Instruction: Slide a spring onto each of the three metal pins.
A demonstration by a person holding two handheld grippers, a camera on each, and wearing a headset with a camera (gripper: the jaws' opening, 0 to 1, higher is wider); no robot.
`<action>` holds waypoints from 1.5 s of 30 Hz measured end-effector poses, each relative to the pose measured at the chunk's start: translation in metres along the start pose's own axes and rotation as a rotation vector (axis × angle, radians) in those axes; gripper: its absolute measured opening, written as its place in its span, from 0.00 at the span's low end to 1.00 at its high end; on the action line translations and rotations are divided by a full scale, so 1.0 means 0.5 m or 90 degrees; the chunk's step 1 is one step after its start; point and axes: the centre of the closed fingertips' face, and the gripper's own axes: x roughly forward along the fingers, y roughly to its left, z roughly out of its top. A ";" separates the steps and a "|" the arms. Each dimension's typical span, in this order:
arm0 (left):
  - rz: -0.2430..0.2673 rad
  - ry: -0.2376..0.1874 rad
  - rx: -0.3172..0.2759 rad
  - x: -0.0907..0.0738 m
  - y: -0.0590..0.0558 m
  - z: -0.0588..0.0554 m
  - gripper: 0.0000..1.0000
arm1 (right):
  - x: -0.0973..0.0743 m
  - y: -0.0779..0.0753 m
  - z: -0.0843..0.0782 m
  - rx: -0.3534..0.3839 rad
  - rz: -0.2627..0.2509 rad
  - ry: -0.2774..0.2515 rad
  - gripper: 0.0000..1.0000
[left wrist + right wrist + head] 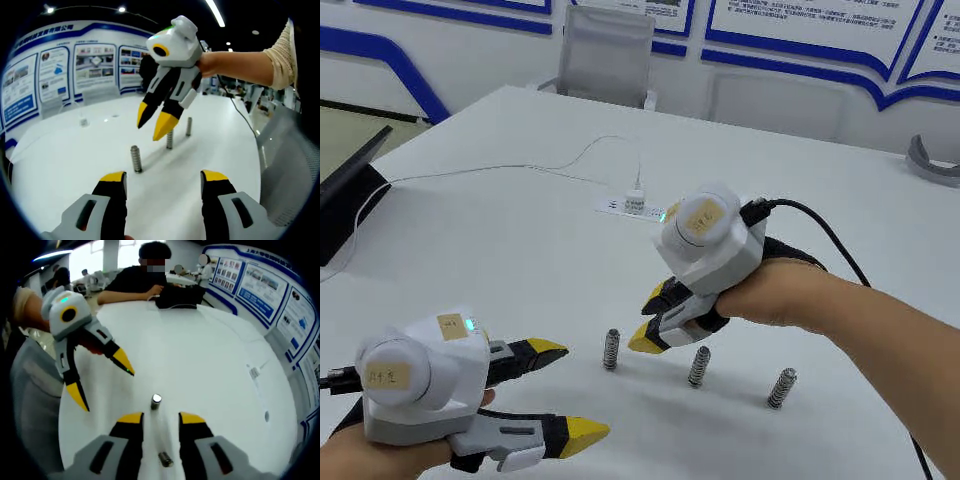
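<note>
Three short metal pins stand upright in a row on the white table; spring coils wrap the left pin (611, 348), the middle pin (699, 366) and the right pin (781, 387). My right gripper (650, 318) hovers just above and between the left and middle pins, jaws slightly open and holding nothing. In the right gripper view one pin (156, 401) stands just ahead of its fingertips. My left gripper (568, 390) is low at the near left, open wide and empty, pointing at the left pin (136, 159). The right gripper (155, 120) hangs over the pins in the left gripper view.
A white power strip with a plugged charger (635, 200) and its cable lie mid-table behind the pins. A dark screen (345, 195) sits at the left edge and a grey chair (605, 55) at the far side. A person (150, 270) sits across the table.
</note>
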 end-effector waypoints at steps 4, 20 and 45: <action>0.001 -0.001 -0.002 0.001 0.002 0.001 0.62 | -0.020 -0.005 -0.007 0.012 -0.013 -0.016 0.31; 0.006 0.001 -0.007 0.004 0.006 0.002 0.66 | -0.090 -0.033 -0.064 0.069 -0.066 -0.066 0.38; 0.004 0.009 -0.005 0.018 0.008 0.007 0.71 | -0.181 -0.038 -0.180 0.166 -0.151 -0.139 0.50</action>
